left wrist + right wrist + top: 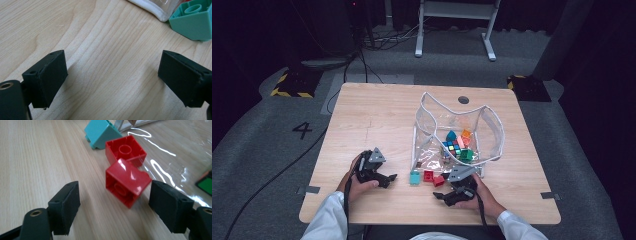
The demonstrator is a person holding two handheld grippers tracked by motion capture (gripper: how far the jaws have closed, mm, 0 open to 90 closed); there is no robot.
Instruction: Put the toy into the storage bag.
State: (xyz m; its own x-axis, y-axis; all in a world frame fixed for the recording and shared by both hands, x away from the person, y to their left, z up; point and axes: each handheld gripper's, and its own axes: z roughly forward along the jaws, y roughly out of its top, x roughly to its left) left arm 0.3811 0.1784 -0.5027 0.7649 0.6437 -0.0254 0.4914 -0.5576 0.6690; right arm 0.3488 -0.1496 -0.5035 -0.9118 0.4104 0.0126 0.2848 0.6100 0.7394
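Along the bottom edge of the high view, two hands with white sleeves [329, 220] on the table [377, 115]; at lower left, left gripper [389, 178], jaws wide apart over bare wood, nothing between them; at lower centre-right, right gripper [115, 202], jaws spread wide, with a tilted red brick [126, 181] lying between them, near the right pad yet seemingly unpressed; just past it, in the right gripper view, a second red brick [126, 151], hollow side up, beside the first; farther toward the upper middle, a teal brick [101, 131]; beyond, right of centre in the high view, a clear plastic bag [492, 130] holding assorted colourful blocks [457, 145].
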